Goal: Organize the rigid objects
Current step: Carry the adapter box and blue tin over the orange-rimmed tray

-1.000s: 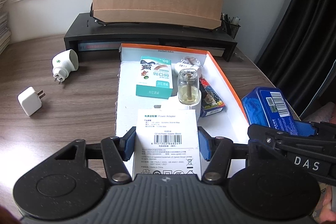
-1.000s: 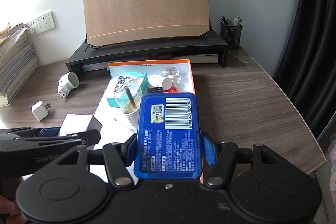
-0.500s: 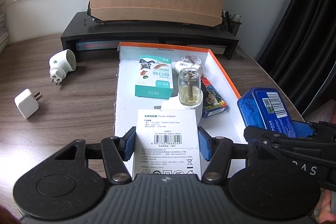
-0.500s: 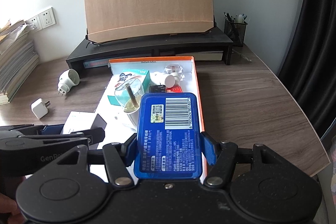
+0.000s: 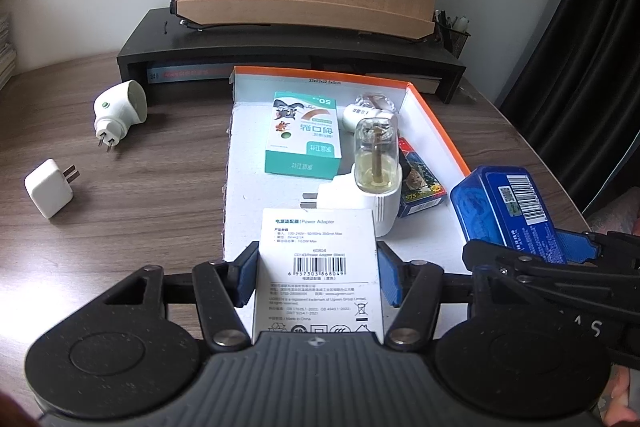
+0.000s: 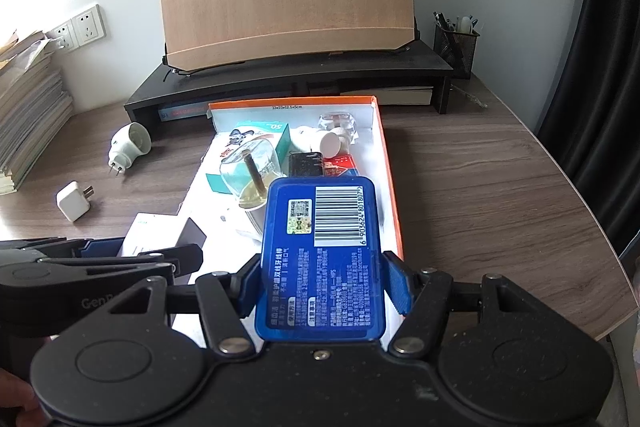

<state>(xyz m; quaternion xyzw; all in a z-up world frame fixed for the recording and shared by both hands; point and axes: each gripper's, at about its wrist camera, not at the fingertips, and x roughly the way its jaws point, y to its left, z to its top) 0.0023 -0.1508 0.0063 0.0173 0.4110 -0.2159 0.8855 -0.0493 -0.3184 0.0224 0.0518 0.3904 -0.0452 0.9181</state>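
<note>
Left tongs point(image 5: 318, 279) clench the adapter box point(image 5: 318, 267), right tongs point(image 6: 324, 283) the blue tin point(image 6: 320, 251) (both seemingly bound for the tray point(image 5: 436, 119)).

A white adapter box point(image 5: 318, 267) with a barcode sits clamped between the left tongs' point(image 5: 318, 277) blue pads. A blue tin point(image 6: 320, 255), barcode up, is gripped between the right tongs' point(image 6: 322, 283) pads, both above the orange-edged tray point(image 6: 390, 187).

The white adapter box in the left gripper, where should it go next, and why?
Probably lower the white cardboard adapter box, clamped in the left gripper, onto the bare near floor of the orange-rimmed white tray; the far half is crowded.
</note>
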